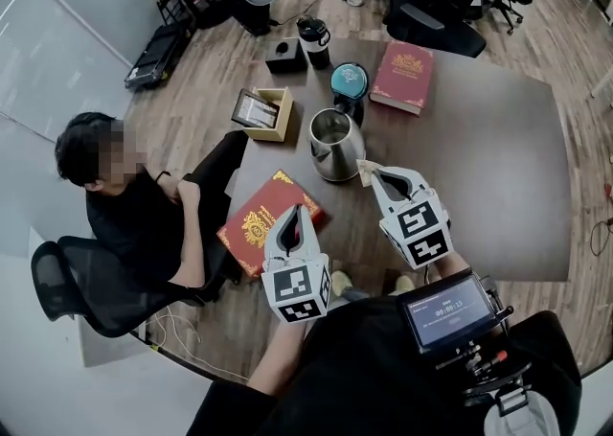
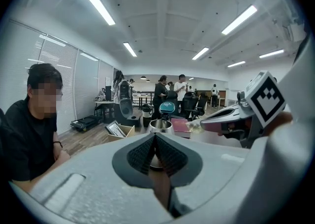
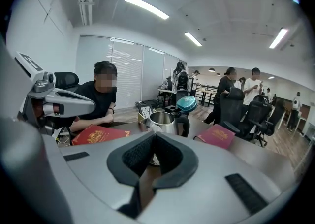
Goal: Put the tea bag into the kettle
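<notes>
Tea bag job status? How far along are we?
Done: the kettle has its lid open, and the tea bag is picked up. In hand: the right gripper is shut on it, right beside the kettle's rim. To do: get the bag over the opening and release; it is not inside yet. The left gripper is shut and empty.

Kettle [image 1: 335, 145] silver, lid [image 1: 350, 80] teal, near book [image 1: 268, 220] red with gold emblem, tea bag [image 1: 366, 172] pale, bench [image 1: 498, 166] brown.

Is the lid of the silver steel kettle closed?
No, the teal round lid stands tipped up behind the open mouth of the silver steel kettle.
</notes>
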Demonstrator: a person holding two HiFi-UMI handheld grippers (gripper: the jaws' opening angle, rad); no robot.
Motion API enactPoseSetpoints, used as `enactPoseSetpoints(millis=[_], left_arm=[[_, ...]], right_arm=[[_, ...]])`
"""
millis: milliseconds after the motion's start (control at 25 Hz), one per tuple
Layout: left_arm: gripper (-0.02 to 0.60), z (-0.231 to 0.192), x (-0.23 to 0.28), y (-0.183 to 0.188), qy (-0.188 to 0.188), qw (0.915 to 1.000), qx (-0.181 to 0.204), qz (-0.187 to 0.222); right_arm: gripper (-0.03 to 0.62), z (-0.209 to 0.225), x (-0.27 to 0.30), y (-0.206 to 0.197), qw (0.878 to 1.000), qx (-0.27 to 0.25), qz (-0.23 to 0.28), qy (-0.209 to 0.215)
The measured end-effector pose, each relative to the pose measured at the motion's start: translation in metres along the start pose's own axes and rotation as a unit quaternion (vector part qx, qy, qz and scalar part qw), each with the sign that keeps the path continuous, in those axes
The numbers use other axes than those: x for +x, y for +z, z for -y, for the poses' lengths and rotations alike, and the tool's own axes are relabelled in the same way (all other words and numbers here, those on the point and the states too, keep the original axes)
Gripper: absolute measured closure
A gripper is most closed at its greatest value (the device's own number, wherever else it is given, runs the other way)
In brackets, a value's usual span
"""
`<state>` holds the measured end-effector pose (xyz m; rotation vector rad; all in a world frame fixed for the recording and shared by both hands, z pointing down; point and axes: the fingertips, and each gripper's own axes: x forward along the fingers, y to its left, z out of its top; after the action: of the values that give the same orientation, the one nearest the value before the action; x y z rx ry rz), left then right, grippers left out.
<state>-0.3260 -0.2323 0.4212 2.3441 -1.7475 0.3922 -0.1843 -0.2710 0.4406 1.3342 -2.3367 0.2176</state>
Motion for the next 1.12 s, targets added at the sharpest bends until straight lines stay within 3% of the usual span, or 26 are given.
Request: enactPoseSetpoints(millis=[680, 1120], left_arm=[[0.577, -0.062, 0.008, -0.008, -0.058, 0.9982, -0.010, 0.007], [0.577, -0.083, -0.008, -0.015, -0.047, 0.9986, -0.021, 0.010]], right_arm=[[0.585, -0.024, 0.020, 0.055, 0.997, -0.026, 0.013, -0.067], [0.585, -0.021, 0.025, 0.113, 0.993, -0.066, 0.054, -0.082]])
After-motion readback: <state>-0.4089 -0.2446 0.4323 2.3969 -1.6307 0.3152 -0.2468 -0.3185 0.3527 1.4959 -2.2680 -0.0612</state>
